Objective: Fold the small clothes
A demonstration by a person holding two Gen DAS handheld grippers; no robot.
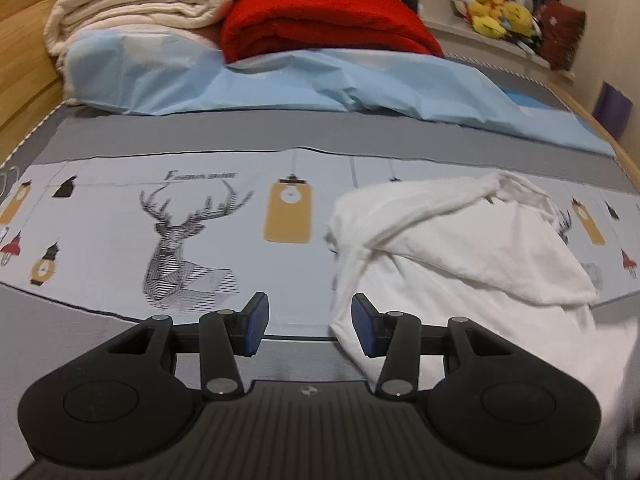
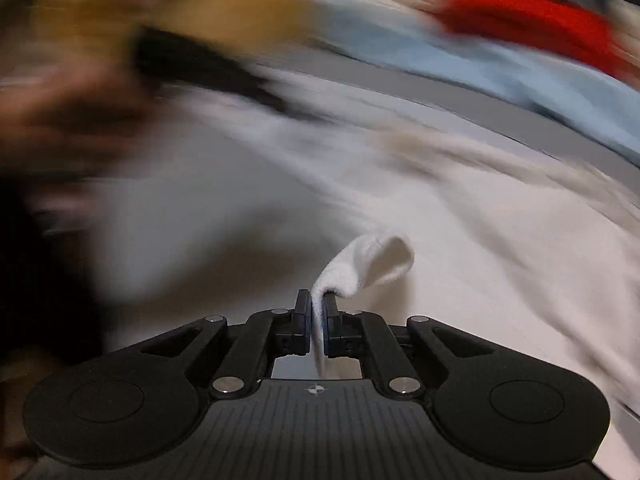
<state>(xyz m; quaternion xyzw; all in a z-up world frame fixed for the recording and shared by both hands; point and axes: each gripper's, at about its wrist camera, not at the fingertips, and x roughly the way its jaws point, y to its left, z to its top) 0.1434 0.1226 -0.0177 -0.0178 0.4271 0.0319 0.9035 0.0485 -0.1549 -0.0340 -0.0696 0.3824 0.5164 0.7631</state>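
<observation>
A crumpled white garment (image 1: 452,240) lies on the bed at the right of the left wrist view, one flap folded over its top. My left gripper (image 1: 310,320) hovers open at the garment's left edge, nothing between its blue pads; its right finger (image 1: 366,330) stands over the white cloth. In the right wrist view my right gripper (image 2: 317,312) is shut on a folded edge of the white garment (image 2: 360,268), which curls up past the fingertips. The rest of that view is heavily motion-blurred.
The printed bedsheet (image 1: 192,232) with a deer and lantern pattern spreads to the left. Behind it lie a light blue cover (image 1: 280,80), a folded red blanket (image 1: 328,28) and cream blankets (image 1: 140,4). Plush toys (image 1: 500,12) sit on a shelf at back right. A wooden bed frame (image 1: 24,52) borders the left.
</observation>
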